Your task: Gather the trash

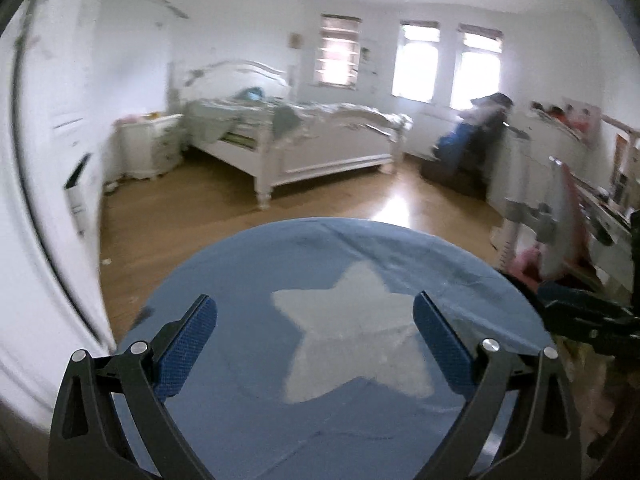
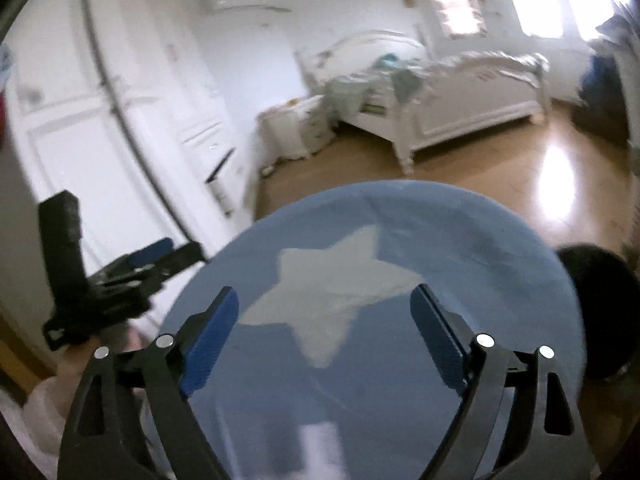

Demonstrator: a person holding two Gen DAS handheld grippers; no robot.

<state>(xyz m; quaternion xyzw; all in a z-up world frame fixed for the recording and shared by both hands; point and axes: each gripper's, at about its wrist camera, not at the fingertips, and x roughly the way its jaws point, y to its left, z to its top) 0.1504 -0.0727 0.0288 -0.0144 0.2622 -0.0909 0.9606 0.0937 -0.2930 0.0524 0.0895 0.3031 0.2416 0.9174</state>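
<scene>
A round table under a blue cloth (image 1: 248,280) with a white star (image 1: 352,336) fills the lower half of both views; it also shows in the right wrist view (image 2: 460,248). My left gripper (image 1: 316,320) is open and empty above the cloth. My right gripper (image 2: 326,310) is open and empty above the same cloth. The left gripper shows at the left of the right wrist view (image 2: 160,256). No trash is plainly visible on the cloth; both views are blurred.
A white bed (image 1: 304,140) stands at the far wall, a white nightstand (image 1: 148,144) to its left. White wardrobe doors (image 1: 52,152) run along the left. A cluttered desk and chair (image 1: 560,216) stand at right. A wooden floor (image 1: 224,216) lies between.
</scene>
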